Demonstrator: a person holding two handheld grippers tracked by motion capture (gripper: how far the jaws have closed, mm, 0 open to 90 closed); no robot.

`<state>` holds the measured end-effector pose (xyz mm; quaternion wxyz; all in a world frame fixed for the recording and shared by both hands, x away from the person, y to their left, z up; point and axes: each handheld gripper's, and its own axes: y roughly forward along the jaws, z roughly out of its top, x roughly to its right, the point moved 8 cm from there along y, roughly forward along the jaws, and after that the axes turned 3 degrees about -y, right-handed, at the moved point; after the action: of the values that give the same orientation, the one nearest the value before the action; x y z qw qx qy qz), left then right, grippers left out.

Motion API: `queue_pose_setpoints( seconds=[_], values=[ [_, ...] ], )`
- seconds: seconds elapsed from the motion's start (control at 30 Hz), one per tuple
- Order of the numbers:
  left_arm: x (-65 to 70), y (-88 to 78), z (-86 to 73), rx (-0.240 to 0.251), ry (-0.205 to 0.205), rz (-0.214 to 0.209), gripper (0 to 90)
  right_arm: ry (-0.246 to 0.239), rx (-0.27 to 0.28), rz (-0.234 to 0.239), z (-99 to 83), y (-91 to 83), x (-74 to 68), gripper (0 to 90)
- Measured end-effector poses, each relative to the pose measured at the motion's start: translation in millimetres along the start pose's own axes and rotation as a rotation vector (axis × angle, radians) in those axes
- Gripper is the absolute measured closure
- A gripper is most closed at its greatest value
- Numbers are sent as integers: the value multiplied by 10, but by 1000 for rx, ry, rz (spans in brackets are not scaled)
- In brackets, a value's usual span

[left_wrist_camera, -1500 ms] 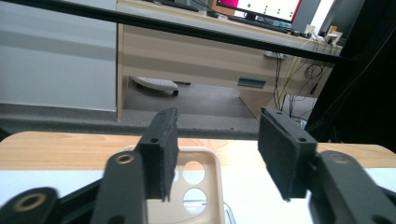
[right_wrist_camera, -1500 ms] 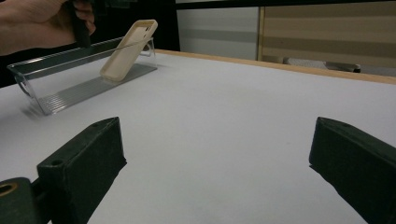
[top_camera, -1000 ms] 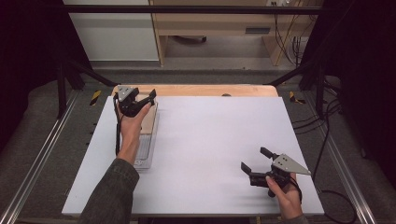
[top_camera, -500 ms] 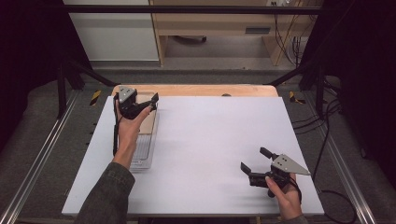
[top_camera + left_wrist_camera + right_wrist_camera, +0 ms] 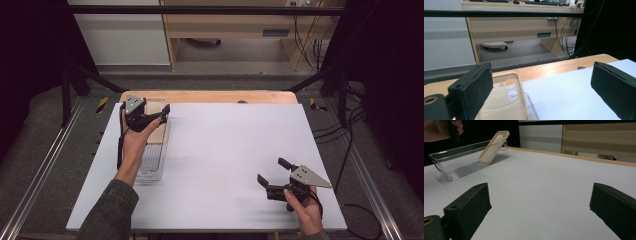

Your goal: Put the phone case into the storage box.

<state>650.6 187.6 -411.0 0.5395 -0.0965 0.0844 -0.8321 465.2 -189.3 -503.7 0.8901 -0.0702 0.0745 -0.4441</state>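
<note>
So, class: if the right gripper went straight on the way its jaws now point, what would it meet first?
Probably the clear tray holding the tilted beige phone case. Between the right gripper and it lies bare white tabletop, though depth and exact heading are hard to judge.

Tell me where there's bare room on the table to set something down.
The white mat is bare between the clear tray and the right gripper, and along its far edge. It is crowded at the far left, where the left gripper hangs open over the phone case leaning in the tray.
</note>
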Motion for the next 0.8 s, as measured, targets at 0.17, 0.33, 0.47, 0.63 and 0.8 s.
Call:
queue_pose_setpoints(
  seconds=[0.17,0.33,0.47,0.63,0.8],
  values=[
    [45,-36,0,-2,22,-15,37,-1,-1,1,0,2,-5,31],
    [115,-75,-2,-11,55,-36,36,-1,-1,0,0,1,-5,31],
    [178,-125,23,-8,78,-54,36,0,-2,2,-1,3,-13,31],
    [246,-190,53,-5,97,-78,36,-3,-2,1,0,4,-18,31],
    [306,-249,63,-4,113,-98,33,-3,-4,1,-4,7,-19,31]
  ],
)
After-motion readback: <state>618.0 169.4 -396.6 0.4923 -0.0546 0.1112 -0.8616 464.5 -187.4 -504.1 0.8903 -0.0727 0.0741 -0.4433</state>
